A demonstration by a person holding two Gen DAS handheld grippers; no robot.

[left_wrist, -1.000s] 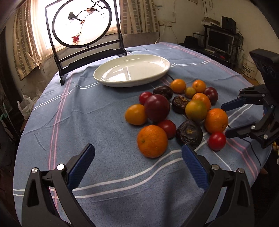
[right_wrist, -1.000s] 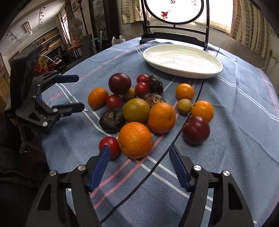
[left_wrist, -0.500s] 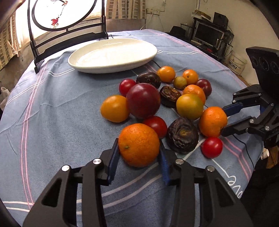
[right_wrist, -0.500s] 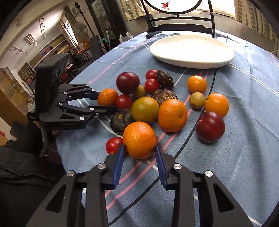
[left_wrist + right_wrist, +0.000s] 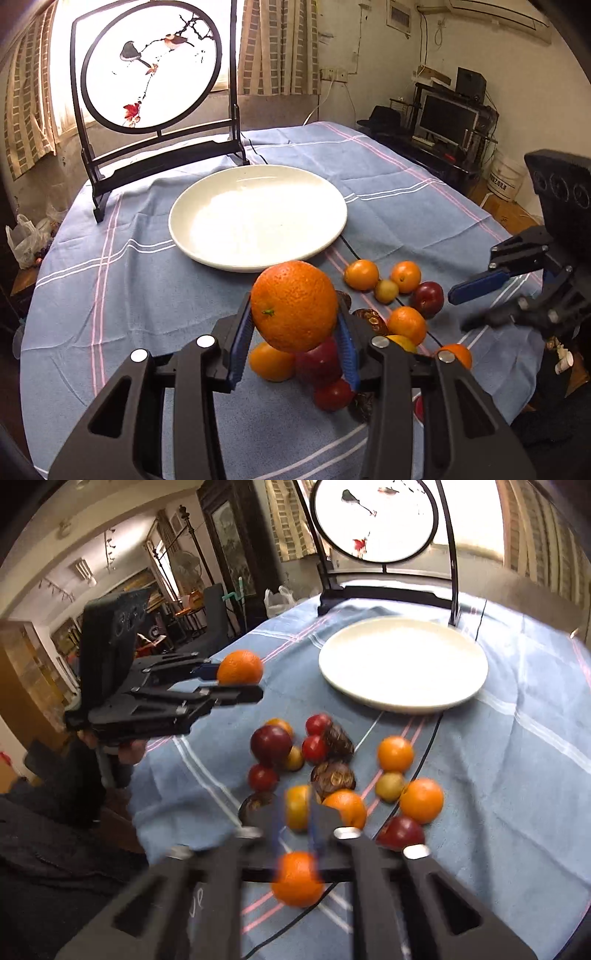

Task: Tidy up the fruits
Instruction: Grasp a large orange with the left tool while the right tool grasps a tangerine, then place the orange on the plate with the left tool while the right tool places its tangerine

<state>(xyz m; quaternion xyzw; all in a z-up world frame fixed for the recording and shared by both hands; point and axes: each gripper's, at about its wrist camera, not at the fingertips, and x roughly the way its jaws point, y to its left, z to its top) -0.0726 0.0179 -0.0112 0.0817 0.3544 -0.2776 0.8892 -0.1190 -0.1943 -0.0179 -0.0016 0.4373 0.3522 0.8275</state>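
Observation:
My left gripper (image 5: pixel 293 332) is shut on a large orange (image 5: pixel 294 305) and holds it in the air between the fruit pile and the white plate (image 5: pixel 207 201); this shows in the right wrist view too (image 5: pixel 240 667). My right gripper (image 5: pixel 293 825) is raised, its jaws narrow with nothing between them. A second orange (image 5: pixel 297 878) sits below and behind its fingertips, blurred. From the left wrist view the right gripper (image 5: pixel 476 304) shows a small gap between its fingers. The empty plate (image 5: pixel 461 686) lies beyond the pile.
Several oranges, plums, tomatoes and dark wrinkled fruits (image 5: pixel 332 775) lie on the blue striped tablecloth (image 5: pixel 129 280). A black cable (image 5: pixel 424 753) runs across the cloth. A round painted screen on a black stand (image 5: pixel 151 74) stands behind the plate.
My left gripper lifted its orange off the cloth toward the plate. My right gripper also rose, and the orange that was between its fingers slipped out and is now below them.

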